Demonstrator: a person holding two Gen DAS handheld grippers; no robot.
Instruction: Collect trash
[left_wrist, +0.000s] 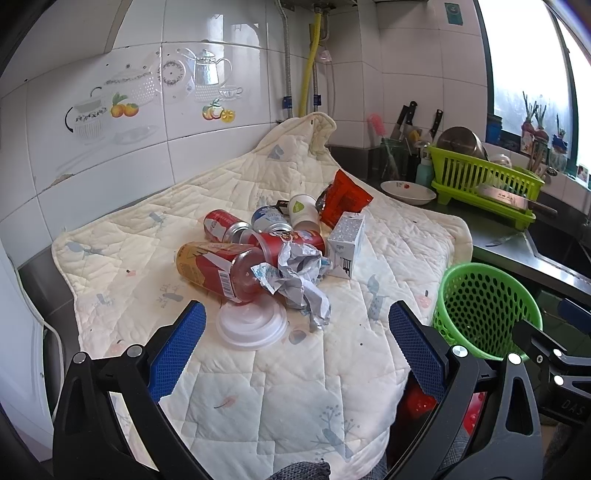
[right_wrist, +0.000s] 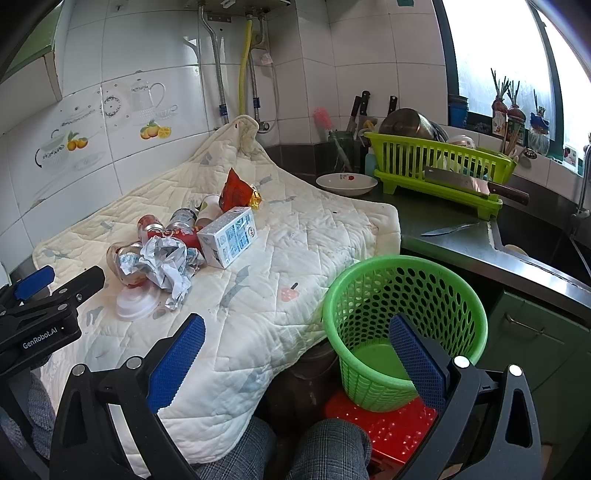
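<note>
A pile of trash lies on a cream quilted cloth (left_wrist: 258, 387): crumpled paper (left_wrist: 299, 273), a plastic bottle with a red label (left_wrist: 218, 271), a white plastic lid (left_wrist: 251, 326), several drink cans (left_wrist: 225, 227), a paper cup (left_wrist: 303, 212), a white carton (left_wrist: 345, 243) and a red snack bag (left_wrist: 341, 197). A green mesh basket (right_wrist: 402, 328) stands on a red stool at the cloth's right edge. My left gripper (left_wrist: 295, 347) is open and empty, just short of the lid. My right gripper (right_wrist: 295, 354) is open and empty, over the cloth's front edge beside the basket.
A green dish rack (right_wrist: 439, 166) holding a cleaver (right_wrist: 469, 184), a white bowl (right_wrist: 345, 183), a knife (right_wrist: 448, 229) and a sink (right_wrist: 546, 243) are on the dark counter to the right. A tiled wall stands behind.
</note>
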